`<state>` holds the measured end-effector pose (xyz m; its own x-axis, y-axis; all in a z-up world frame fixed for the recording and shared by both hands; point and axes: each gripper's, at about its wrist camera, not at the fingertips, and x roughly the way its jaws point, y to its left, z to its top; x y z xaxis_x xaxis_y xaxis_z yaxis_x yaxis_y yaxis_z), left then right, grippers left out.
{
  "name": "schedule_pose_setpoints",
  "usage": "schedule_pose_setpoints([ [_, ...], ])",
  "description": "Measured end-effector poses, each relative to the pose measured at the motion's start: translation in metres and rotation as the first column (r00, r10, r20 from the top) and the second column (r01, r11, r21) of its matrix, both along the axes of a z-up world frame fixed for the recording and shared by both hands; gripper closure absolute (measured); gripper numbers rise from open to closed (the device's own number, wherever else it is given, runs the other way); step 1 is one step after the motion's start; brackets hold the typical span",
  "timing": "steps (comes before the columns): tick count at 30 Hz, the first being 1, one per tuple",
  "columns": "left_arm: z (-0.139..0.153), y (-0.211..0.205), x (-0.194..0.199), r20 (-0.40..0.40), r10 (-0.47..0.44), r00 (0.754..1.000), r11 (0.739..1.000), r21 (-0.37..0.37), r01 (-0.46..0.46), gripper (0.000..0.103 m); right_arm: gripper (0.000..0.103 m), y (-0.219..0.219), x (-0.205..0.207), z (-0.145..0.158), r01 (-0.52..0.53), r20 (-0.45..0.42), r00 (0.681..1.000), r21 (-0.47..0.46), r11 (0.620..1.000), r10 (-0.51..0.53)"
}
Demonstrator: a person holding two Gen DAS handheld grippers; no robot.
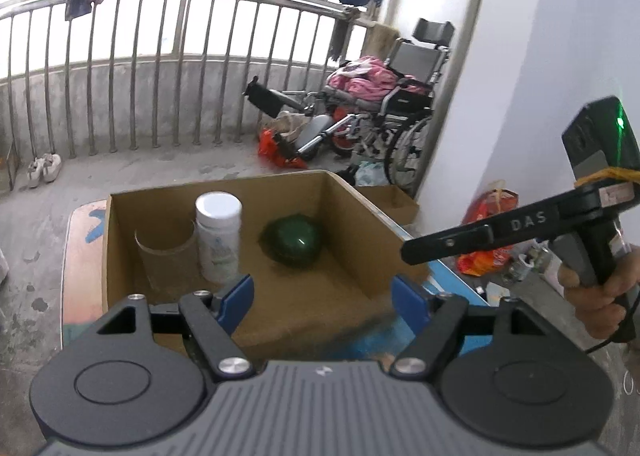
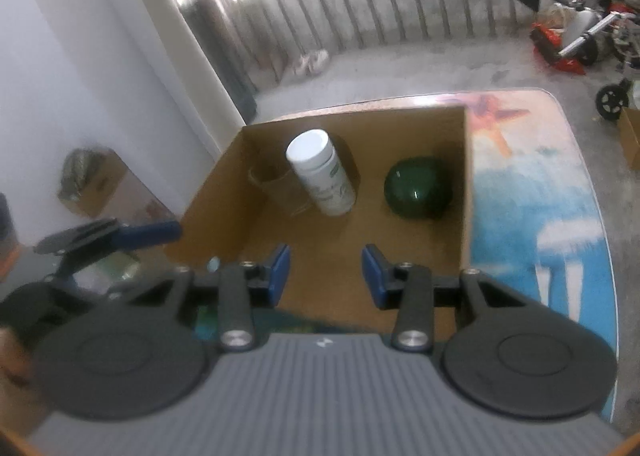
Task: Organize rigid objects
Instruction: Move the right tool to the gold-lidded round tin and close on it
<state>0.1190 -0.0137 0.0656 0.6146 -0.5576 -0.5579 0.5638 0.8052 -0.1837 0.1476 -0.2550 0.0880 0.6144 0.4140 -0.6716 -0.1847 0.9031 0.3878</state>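
The left gripper (image 1: 322, 292) stands wide, its blue pads (image 1: 239, 291) well apart with nothing between them. It hangs over the near edge of the box (image 1: 360, 232), tilted down toward the box floor.

The right gripper (image 2: 326, 276) is narrower, its pads (image 2: 280, 268) partly drawn in yet clearly apart, and empty too. It also points down over the box's near edge. In the left wrist view its black finger (image 1: 452, 242) reaches in from the right, just past the box's right wall, and a hand (image 1: 596, 288) wraps the handle below it.

The open cardboard box sits on a table (image 2: 540, 192) with a blue and pink printed top. Inside, at far left, a clear glass (image 1: 168, 256) stands upright. The white bottle (image 1: 219, 236) stands just right of it, close enough that I cannot tell if they touch. The green round thing (image 1: 294, 242) lies toward the far right corner, apart from the bottle.

Beyond the table are a railing (image 1: 160, 68) and a wheelchair (image 1: 384, 104).
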Motion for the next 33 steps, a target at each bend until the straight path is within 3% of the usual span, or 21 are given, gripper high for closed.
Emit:
schedule_pose_setpoints([
  [6,-0.022,-0.012,-0.059,0.04,-0.071,0.997,0.997,0.031,0.07,0.022,0.059,-0.011,-0.088,-0.034,0.089,0.02,0.996,0.06,0.994,-0.09],
  [11,-0.059,-0.028,-0.079,0.012,-0.104,0.995,0.992,0.068,0.103,0.024,0.057,-0.005,-0.121,-0.067,0.16,-0.004,0.987,0.074,0.984,-0.16],
  [16,-0.083,-0.045,-0.082,0.033,-0.115,0.993,0.987,0.119,0.111,0.025,0.057,-0.001,-0.122,-0.081,0.167,-0.03,0.986,0.102,0.981,-0.165],
  [26,-0.114,-0.076,-0.046,0.016,-0.118,0.993,0.965,0.237,0.111,0.039,0.054,0.004,-0.083,-0.104,0.146,-0.079,0.987,0.131,0.98,-0.137],
  [30,-0.122,-0.084,-0.034,-0.002,-0.129,0.992,0.961,0.247,0.126,0.049,0.052,0.006,-0.067,-0.117,0.139,-0.107,0.986,0.128,0.982,-0.126],
  [33,-0.122,-0.087,-0.034,0.003,-0.137,0.991,0.959,0.249,0.132,0.05,0.054,0.003,-0.061,-0.121,0.139,-0.117,0.985,0.127,0.982,-0.124],
])
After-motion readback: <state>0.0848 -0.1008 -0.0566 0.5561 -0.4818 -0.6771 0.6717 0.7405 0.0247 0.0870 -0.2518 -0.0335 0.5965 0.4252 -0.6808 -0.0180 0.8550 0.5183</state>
